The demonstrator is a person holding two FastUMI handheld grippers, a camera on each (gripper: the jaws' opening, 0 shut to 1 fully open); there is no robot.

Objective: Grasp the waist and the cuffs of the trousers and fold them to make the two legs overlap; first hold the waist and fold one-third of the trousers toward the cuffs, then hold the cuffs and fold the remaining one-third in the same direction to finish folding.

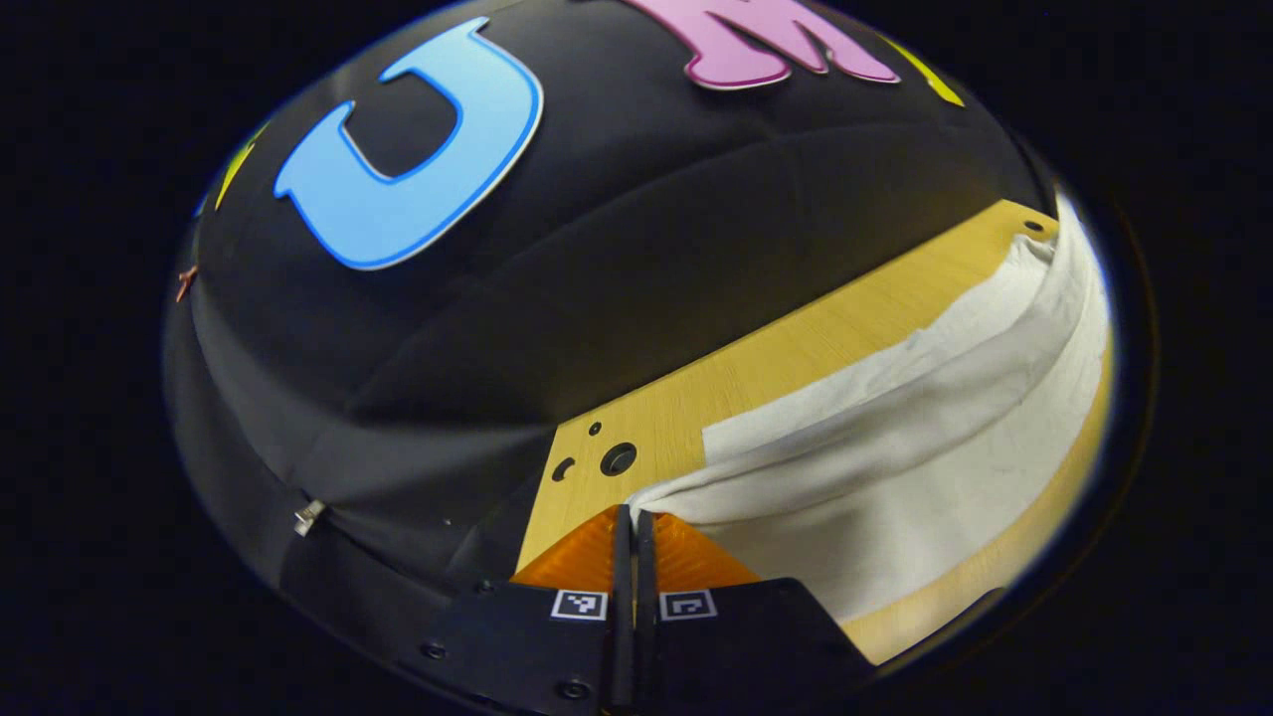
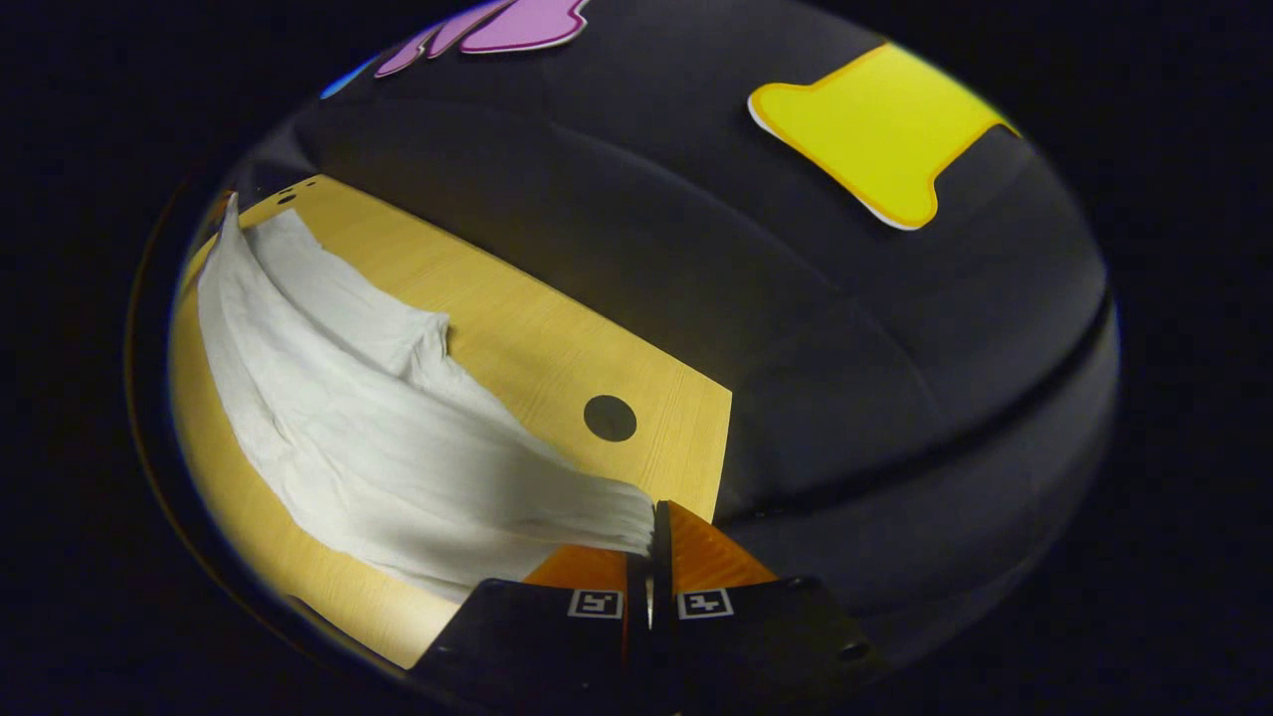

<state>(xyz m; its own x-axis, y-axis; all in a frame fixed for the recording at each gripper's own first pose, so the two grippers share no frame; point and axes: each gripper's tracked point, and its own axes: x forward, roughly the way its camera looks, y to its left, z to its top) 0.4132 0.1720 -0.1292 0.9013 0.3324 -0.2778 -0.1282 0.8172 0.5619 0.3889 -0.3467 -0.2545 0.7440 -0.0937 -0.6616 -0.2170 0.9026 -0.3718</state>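
A staged recording booth, not a lived-in room: black cloth hangs as the wall right behind a bare light-wood desk with round holes drilled through its top, the cloth pinned by a small metal clip

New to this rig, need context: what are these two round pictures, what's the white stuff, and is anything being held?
There is no robot arm. A person holds a two-finger gripper in each hand, and a fisheye camera rides on each, looking along its fingers.

In the left gripper view, the left gripper is shut on an edge of the white trousers. In the right gripper view, the right gripper is shut on another edge of them. The cloth rises from the wooden table to each gripper and sags between them. The table has round holes near its corners. The black cloth behind is the booth's wall.
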